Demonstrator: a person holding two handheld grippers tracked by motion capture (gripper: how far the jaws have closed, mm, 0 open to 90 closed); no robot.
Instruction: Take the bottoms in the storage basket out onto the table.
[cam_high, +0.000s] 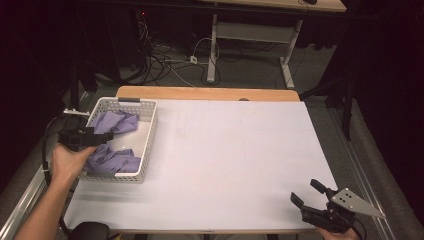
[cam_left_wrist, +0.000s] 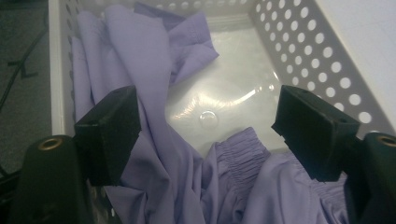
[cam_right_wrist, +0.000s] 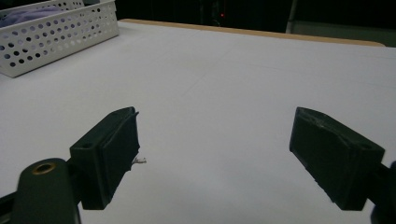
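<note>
The left gripper (cam_high: 102, 135) is held over the white perforated plastic basket (cam_high: 148, 150), its black jaws spread wide with nothing pinched between them. Directly below, the crumpled lilac fabric garment (cam_left_wrist: 154, 154) is seen lying in the basket, bunched along the outer wall and across the near end, with an elasticated hem near the right jaw and bare glossy floor beyond. If the jaws are closed where they stand, only a thin fold might be caught and allowed to slip; if too low, the pads could be driven against the slick floor or hooked on the wall holes, and the light basket could be dragged or tipped when the cloth is lifted. Room inside the basket is tight on both sides, and it sits close to the left edge of the white table surface (cam_high: 235, 150). To the right the table offers wide open space. The right gripper (cam_high: 307, 196) rests near the front right corner, jaws spread and empty, well apart.
</note>
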